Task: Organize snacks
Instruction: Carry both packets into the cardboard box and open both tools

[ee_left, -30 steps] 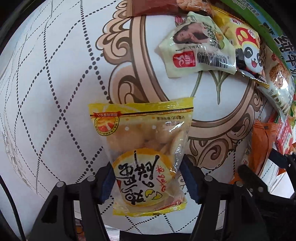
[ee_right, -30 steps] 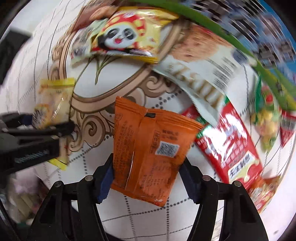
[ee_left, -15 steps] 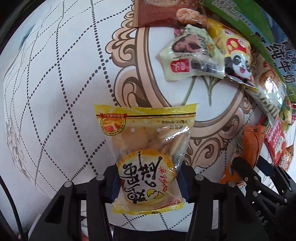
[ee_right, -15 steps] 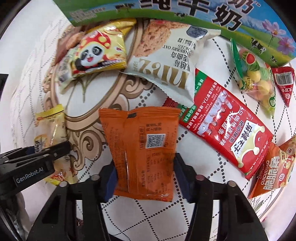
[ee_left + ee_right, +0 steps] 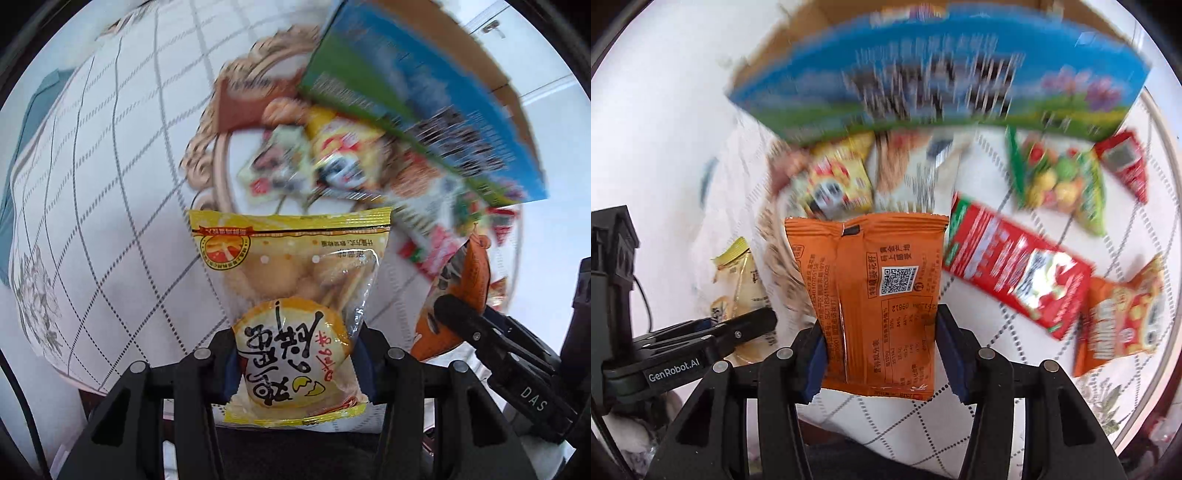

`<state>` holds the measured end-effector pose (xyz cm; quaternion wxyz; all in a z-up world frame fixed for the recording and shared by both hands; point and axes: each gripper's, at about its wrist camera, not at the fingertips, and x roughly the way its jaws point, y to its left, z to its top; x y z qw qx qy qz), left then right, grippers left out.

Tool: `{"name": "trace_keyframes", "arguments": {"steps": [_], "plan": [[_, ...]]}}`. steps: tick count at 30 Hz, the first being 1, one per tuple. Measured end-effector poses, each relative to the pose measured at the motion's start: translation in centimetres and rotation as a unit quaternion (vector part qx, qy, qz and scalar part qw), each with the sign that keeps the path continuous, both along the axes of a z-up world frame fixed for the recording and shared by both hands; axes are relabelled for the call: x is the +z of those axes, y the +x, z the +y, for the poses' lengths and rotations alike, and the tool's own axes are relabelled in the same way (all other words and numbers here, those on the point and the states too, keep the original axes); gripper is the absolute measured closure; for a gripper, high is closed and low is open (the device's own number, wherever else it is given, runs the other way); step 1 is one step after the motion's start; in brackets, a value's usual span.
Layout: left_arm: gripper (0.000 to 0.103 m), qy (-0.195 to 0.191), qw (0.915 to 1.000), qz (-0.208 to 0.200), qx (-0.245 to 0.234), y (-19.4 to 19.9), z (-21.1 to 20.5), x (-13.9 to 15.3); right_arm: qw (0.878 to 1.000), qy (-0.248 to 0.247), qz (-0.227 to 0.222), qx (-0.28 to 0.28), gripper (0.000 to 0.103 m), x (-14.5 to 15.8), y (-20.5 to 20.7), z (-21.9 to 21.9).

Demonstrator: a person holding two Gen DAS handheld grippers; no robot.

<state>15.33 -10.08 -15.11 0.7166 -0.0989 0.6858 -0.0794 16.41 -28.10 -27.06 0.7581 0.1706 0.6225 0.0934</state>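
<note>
Both packets have risen off the counter (image 5: 1108, 258) since a second ago: left gripper (image 5: 295, 363) jaws clamped on the yellow cake packet (image 5: 291, 295), right gripper (image 5: 881, 350) jaws on the orange packet (image 5: 875, 295), apparently bound for the blue-green carton (image 5: 942, 74).

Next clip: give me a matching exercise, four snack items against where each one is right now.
Items:
1. yellow egg-cake packet
2. orange packet
3. long red packet
4. blue-green milk carton box

Places:
A. lying on the tablecloth
B. in the right claw
C. standing behind the snack pile
D. in the left claw

Pairs: 1-D, 2-B, 3-A, 4-C
</note>
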Motion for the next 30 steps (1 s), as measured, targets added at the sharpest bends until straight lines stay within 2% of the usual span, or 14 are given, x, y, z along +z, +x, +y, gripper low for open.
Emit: {"name": "trace_keyframes", "arguments": {"steps": [4,7,9,12,15,19,24,30], "plan": [[0.057,-0.039,0.9975,-0.054,-0.022,1.6,-2.3,6.1,0.999,0.011,-0.049,-0.009,0.048,5.9,0.4,-2.3],[0.057,-0.059,0.9931,-0.087,-0.051,5.1,-5.1,9.9,0.996,0.003,-0.089,-0.021,0.048,9.8,2.1,-4.6],[0.057,-0.059,0.9900,-0.109,-0.068,7.5,-6.9,12.1,0.993,-0.012,-0.113,-0.029,0.048,11.8,4.0,-6.3],[0.057,-0.042,0.9870,-0.128,-0.088,11.7,-10.0,13.1,0.990,-0.037,-0.131,-0.039,0.048,13.5,7.9,-8.0],[0.057,-0.015,0.9858,-0.133,-0.101,16.0,-11.9,13.3,0.987,-0.071,-0.138,-0.041,0.048,14.2,12.4,-8.8],[0.056,0.035,0.9847,-0.130,-0.111,21.4,-13.7,12.5,0.988,-0.101,-0.112,-0.044,0.048,13.7,18.6,-11.3],[0.056,0.094,0.9838,-0.098,-0.118,27.8,-15.1,9.8,0.989,-0.133,-0.060,-0.038,0.048,11.2,25.6,-14.2],[0.056,0.124,0.9836,-0.049,-0.121,32.1,-15.0,5.5,0.988,-0.152,-0.013,-0.025,0.048,8.1,30.9,-16.0]]}}
